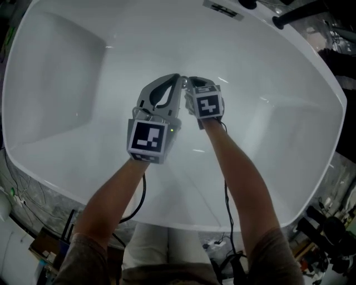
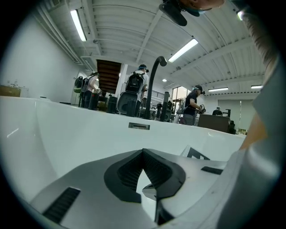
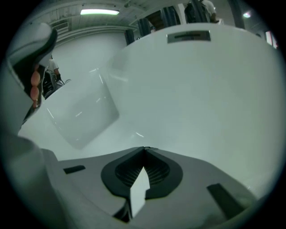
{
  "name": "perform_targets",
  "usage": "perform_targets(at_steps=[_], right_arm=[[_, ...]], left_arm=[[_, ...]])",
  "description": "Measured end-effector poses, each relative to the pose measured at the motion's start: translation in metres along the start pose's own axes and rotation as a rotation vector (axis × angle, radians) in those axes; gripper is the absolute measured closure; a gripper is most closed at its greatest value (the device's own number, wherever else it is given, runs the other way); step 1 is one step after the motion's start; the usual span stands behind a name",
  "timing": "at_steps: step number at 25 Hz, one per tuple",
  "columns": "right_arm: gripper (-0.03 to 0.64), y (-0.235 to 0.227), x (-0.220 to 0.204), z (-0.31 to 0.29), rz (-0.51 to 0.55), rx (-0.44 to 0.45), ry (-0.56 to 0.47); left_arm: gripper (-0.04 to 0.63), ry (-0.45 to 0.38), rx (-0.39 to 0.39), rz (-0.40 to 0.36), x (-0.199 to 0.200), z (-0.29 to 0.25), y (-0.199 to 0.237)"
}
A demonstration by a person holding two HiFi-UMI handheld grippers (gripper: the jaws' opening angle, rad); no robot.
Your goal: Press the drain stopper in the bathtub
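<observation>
The white bathtub (image 1: 72,83) fills the head view. No drain stopper shows in any view; the grippers cover the middle of the tub floor. My left gripper (image 1: 178,79) and right gripper (image 1: 190,83) hang side by side over that spot, tips nearly touching each other. In the left gripper view the left gripper (image 2: 143,151) has its jaws meeting at the tips, shut on nothing. The right gripper (image 3: 144,148) is shut the same way, pointing at the tub's bare far wall (image 3: 201,98).
An overflow slot (image 1: 223,10) sits high on the tub's far wall, also seen as the slot (image 2: 139,126) and the slot (image 3: 188,37). A black faucet (image 2: 152,85) rises behind the rim. Several people stand beyond the tub. Cables lie on the floor (image 1: 22,195).
</observation>
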State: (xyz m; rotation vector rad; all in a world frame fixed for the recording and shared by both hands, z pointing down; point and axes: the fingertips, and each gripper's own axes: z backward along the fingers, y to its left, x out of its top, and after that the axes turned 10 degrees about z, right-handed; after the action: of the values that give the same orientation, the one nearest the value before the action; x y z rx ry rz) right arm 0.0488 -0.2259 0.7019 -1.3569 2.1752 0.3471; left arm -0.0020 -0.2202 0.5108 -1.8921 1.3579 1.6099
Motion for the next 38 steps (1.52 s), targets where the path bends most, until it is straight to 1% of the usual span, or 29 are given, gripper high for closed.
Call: perform_targets(at_steps=[5, 10, 16, 22, 27, 31, 33, 36, 38], right_arm=[[0.618, 0.0, 0.054, 0.078, -0.025, -0.005, -0.104], [0.618, 0.001, 0.097, 0.164, -0.042, -0.023, -0.215], [0.618, 0.027, 0.139, 0.27, 0.014, -0.026, -0.348], [0.618, 0.072, 0.159, 0.372, 0.044, -0.027, -0.467], [0.618, 0.103, 0.174, 0.45, 0.042, -0.009, -0.553], [0.618, 0.119, 0.177, 0.502, -0.03, -0.005, -0.609], [0.618, 0.128, 0.177, 0.529, -0.04, -0.012, -0.637], [0.618, 0.141, 0.178, 0.565, 0.002, -0.009, -0.671], [0.618, 0.147, 0.182, 0.585, 0.033, -0.001, -0.697]], left_arm=[[0.584, -0.006, 0.016, 0.011, 0.048, 0.027, -0.026], [0.584, -0.036, 0.026, 0.027, 0.108, 0.058, -0.055], [0.584, -0.044, 0.014, 0.024, 0.167, 0.102, -0.096], [0.584, -0.054, 0.009, 0.034, 0.209, 0.155, -0.136], [0.584, -0.05, -0.018, 0.006, 0.231, 0.202, -0.171], [0.584, -0.037, -0.058, -0.015, 0.246, 0.236, -0.198], [0.584, -0.04, -0.075, -0.02, 0.254, 0.254, -0.209], [0.584, -0.047, -0.106, -0.023, 0.265, 0.274, -0.222], [0.584, -0.05, -0.136, -0.048, 0.273, 0.282, -0.232]])
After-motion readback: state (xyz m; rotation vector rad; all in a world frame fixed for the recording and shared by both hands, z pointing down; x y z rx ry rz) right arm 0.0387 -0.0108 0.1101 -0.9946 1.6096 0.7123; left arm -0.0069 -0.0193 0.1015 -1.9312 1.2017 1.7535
